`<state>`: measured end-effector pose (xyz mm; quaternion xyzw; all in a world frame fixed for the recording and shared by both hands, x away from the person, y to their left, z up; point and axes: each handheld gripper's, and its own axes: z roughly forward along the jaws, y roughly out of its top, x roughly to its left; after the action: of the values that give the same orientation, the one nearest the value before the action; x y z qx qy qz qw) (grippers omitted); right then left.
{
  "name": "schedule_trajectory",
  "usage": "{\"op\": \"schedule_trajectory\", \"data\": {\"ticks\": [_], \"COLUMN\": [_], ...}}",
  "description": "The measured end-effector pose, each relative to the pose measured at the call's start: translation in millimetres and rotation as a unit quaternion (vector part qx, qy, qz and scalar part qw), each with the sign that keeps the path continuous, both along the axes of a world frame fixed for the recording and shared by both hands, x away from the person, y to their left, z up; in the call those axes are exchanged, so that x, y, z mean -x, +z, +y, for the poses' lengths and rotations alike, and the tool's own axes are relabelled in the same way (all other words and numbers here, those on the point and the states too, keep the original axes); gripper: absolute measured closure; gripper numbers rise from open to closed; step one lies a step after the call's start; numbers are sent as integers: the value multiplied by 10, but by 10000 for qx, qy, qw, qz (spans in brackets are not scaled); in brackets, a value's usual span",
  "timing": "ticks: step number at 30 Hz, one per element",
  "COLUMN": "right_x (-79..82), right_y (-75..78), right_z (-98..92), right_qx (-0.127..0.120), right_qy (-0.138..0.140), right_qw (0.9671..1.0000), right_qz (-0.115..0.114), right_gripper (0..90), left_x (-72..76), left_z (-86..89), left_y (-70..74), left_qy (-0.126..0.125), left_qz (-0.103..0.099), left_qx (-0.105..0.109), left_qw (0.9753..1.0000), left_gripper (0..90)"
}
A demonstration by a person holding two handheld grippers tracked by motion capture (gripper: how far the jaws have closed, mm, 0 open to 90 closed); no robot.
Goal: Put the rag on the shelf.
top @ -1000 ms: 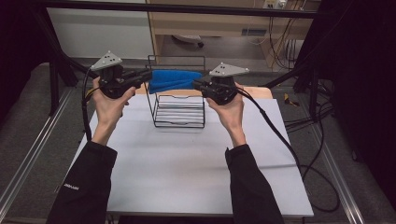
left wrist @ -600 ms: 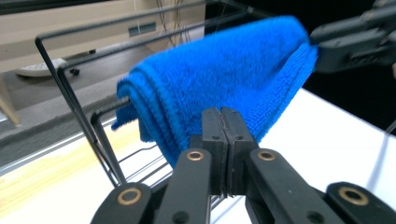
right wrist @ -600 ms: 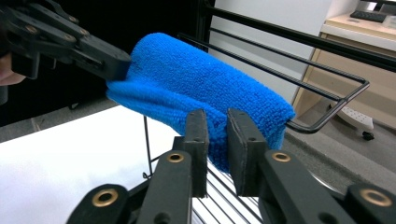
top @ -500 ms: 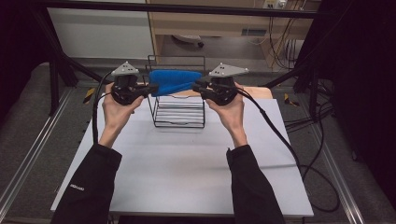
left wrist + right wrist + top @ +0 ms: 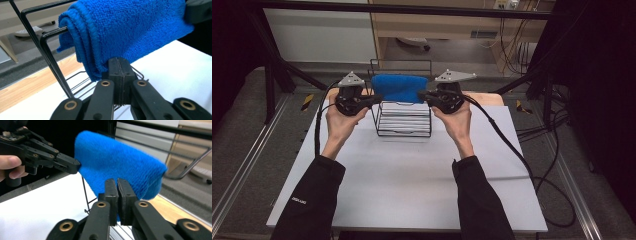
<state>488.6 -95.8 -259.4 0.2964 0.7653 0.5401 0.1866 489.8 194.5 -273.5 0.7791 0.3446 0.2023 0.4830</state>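
Observation:
A folded blue towel hangs stretched between my two grippers, over the top of a black wire rack at the far middle of the table. My left gripper is shut on the towel's left end. In the left gripper view its jaws are pressed together on the lower edge of the towel, and a rack wire runs in behind the folds. My right gripper is shut on the other end, its jaws against the towel. The left gripper shows there too.
The rack stands on a white table top with a wooden strip along its far edge. Black cables trail from the grippers over the right side. A dark frame and floor rails surround the table.
My left gripper has moved right, up to the towel's left end, and shut on it. The right gripper has stayed on its end.

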Motion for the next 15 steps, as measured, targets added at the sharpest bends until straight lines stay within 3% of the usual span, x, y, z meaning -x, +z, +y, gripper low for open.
{"op": "schedule_trajectory", "data": {"ticks": [5, 10, 15], "right_x": [-60, -71, 0], "right_y": [-115, -180, -141], "right_z": [-46, -76, -104], "right_qx": [55, 87, -13], "right_qy": [-224, -255, -177], "right_qw": [9997, 9996, 9998], "right_qz": [85, 53, -84], "right_gripper": [889, 873, 824], "left_x": [-22, -20, 31], "left_z": [0, -17, 28], "left_y": [-40, -48, -8], "left_qy": [-11, -17, -46], "left_qz": [32, 18, -13], "left_qx": [18, 65, 86], "left_qw": [10000, 10000, 10000], "left_gripper": [898, 898, 888]}}
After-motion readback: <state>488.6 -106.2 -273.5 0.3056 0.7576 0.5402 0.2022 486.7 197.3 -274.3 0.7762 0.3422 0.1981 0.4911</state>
